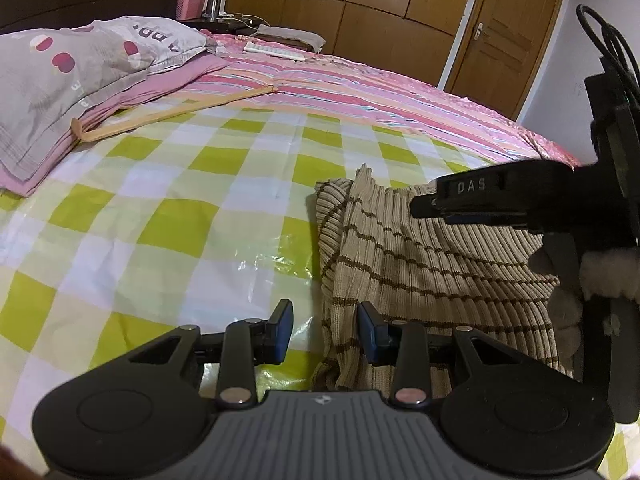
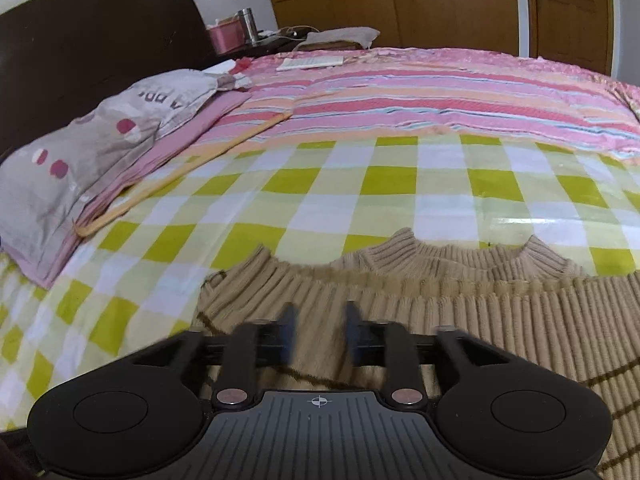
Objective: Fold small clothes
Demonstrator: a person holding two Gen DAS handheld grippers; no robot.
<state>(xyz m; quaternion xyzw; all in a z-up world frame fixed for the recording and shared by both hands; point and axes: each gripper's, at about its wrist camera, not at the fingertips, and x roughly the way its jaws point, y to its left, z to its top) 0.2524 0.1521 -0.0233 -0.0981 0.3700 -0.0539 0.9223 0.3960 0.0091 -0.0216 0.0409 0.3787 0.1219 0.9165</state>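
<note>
Sweater (image 2: 440,304) lay flat on checked sheet (image 1: 160,208), just ahead of and under both tongs. Left tongs (image 1: 325,330) stood open astride its side edge, gripping nothing; right tongs (image 2: 318,332) open over the shoulder, blurred. Likely pre-fold grasp: next, close on edge and carry across.

Even, soft indoor light fills both views. Glare streaks the glossy checked plastic sheet (image 1: 168,216) near its middle. Fisheye distortion bends the wardrobe (image 1: 360,4) and darkens corners. The right gripper's fingers (image 2: 289,334) are motion-blurred.
</note>
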